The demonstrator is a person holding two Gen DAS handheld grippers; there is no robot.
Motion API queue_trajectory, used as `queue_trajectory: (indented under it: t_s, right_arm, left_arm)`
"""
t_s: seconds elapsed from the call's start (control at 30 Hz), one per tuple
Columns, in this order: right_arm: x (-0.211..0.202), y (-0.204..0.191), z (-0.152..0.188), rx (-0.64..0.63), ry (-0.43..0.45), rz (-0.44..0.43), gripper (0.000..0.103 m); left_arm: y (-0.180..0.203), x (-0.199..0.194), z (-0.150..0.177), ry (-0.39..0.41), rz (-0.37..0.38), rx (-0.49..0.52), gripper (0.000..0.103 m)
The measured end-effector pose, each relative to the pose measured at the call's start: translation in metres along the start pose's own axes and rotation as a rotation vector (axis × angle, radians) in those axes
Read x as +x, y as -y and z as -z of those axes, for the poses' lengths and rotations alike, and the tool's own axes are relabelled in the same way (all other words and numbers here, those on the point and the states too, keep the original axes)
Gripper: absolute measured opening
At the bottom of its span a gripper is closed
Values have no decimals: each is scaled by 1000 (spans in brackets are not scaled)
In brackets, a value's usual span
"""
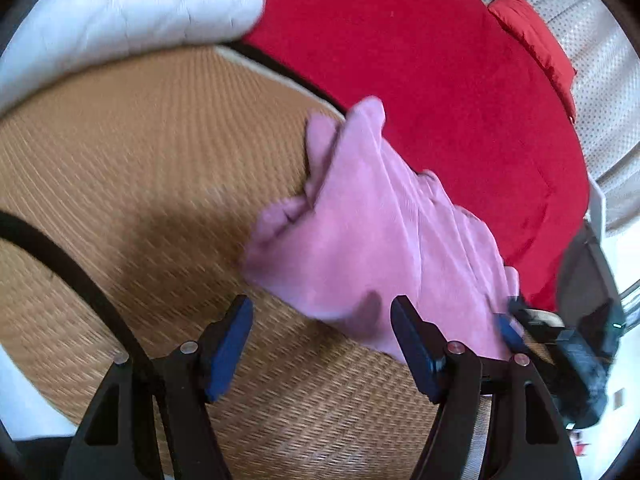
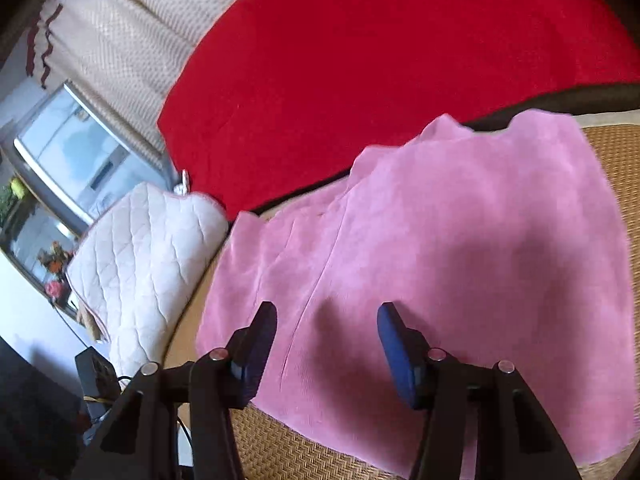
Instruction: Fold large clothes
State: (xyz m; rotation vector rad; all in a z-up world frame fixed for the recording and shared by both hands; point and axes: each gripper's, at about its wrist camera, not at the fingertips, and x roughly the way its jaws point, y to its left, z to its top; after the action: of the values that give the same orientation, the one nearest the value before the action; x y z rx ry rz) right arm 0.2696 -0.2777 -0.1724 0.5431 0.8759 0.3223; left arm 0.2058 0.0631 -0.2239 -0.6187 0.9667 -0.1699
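A pink garment (image 2: 460,264) lies spread on a woven straw mat (image 1: 120,184), filling the centre and right of the right wrist view, beside a red blanket (image 2: 360,60). The right hand-held gripper (image 2: 326,344) hangs above it, jaws apart and empty. The left hand-held gripper (image 1: 320,344) is likewise parted and empty at the garment's near edge.

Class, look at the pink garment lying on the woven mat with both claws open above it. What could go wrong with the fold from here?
1. The pink garment is bunched and creased along one side; folding now may lock those wrinkles in.
2. Its far edge lies against the red blanket; a claw could pinch both fabrics there.
3. The right claw hangs over the garment's middle and the left claw over its near edge; a grasp may lift one layer only.
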Motion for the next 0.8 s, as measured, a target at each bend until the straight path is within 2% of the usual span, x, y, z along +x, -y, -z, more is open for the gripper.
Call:
queue_trajectory:
  t_s: [0.03, 0.07, 0.23, 0.27, 0.4, 0.43, 0.47, 0.6, 0.73, 0.8]
  right_arm:
    - [11, 1, 0, -11, -30, 45, 47]
    - [18, 5, 1, -11, -50, 75, 34]
    - [21, 25, -5, 85, -94, 21, 20]
    - [22, 31, -6, 111, -102, 5, 15]
    - [25, 44, -5, 158, -121, -59, 12]
    - [26, 45, -5, 159, -123, -67, 12]
    - [26, 46, -5, 157, -123, -72, 12]
    - [31, 47, -3, 160, -127, -87, 12]
    - [28, 51, -3, 161, -132, -100, 11]
    - [28, 54, -4, 170, -142, -114, 11]
  left_arm:
    - [-1, 3, 0, -2, 6, -15, 73]
    - [-2, 5, -1, 20, 11, -28, 73]
    - [3, 21, -11, 72, 46, -44, 71]
    - [6, 25, -13, 79, 52, -46, 65]
    - [16, 42, -16, 85, 70, -35, 36]
    - [19, 45, -17, 91, 81, -31, 23]
    - [22, 47, -16, 100, 92, -21, 20]
    - [43, 44, -17, 166, 101, 20, 19]
    - [78, 49, -23, 206, 21, 195, 20]
    - [84, 50, -22, 210, -8, 252, 16]
